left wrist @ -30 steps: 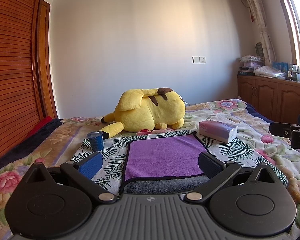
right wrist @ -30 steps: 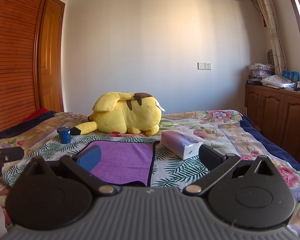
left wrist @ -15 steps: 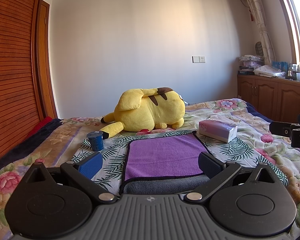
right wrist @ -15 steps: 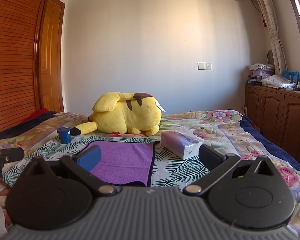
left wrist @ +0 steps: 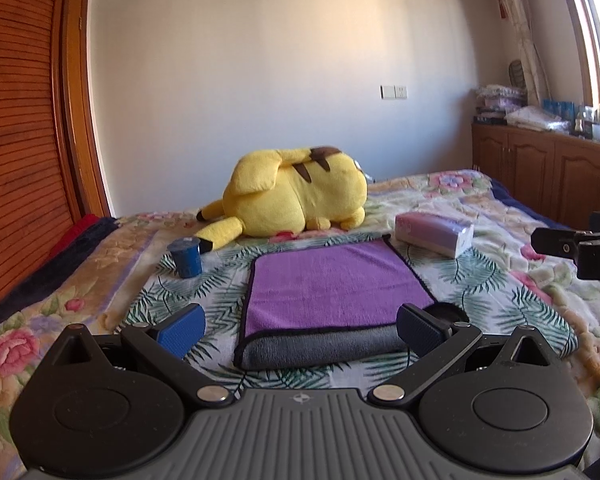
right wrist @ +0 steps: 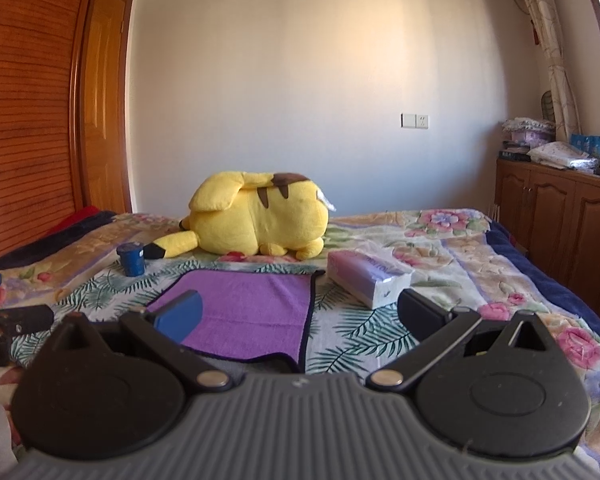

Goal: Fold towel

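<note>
Left tool [left wrist: 300, 330] is held spread wide, nothing pinched, low over the near edge of the purple towel [left wrist: 332, 288]; right tool [right wrist: 298, 316] is likewise spread and empty, offset toward the towel's right side, its tip also seen at the right edge of the left wrist view. The towel is laid flat on the bed [left wrist: 500, 292] over the leaf-print part of the bedspread, between the two tools. One fold is judged already made: the near edge shows a grey underside rolled up under the purple face, and the outline is compact. Whether further folds are left cannot be told from the task line; if so, no edge is gripped yet. Count: one towel, two tools, one yellow plush toy [left wrist: 296, 196] behind the towel, one blue cup [left wrist: 186, 257] to its left, one tissue pack [left wrist: 434, 234] to its right, none touching the towel.
</note>
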`<state>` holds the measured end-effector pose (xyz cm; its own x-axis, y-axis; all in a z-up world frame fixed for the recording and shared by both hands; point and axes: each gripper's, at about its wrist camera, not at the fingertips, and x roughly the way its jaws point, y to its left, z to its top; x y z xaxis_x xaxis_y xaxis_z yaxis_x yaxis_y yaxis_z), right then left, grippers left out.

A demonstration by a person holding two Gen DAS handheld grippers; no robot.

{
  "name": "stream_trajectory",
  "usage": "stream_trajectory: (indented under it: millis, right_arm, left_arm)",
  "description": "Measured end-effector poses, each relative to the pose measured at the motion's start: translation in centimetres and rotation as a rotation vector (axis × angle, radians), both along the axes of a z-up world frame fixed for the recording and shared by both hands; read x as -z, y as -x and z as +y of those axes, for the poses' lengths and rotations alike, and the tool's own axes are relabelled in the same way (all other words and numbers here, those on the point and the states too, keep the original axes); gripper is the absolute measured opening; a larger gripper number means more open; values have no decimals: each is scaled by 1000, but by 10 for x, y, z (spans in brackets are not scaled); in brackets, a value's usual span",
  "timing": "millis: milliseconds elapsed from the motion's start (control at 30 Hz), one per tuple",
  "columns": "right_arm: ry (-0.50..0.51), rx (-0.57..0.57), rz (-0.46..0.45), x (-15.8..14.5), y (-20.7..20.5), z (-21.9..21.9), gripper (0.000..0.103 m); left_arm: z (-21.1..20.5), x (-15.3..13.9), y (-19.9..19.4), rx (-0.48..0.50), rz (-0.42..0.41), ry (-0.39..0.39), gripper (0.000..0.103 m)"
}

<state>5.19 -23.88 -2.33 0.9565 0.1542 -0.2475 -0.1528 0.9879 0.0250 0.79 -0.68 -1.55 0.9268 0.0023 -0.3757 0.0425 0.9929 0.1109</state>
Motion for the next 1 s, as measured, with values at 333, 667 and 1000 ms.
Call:
stream_trajectory:
  millis: [333,667,1000]
  right_arm:
    - [0,-9,100,8,-16,4,103]
    - [13,-26,141,12,-28,9,103]
    - [23,-53,169,18,-44,16,103]
  left_arm:
    - [1,6,-13,6,74,-6,103]
    - [3,10,-28,5,101,-6,103]
    - [2,14,-46,8,125,-27,103]
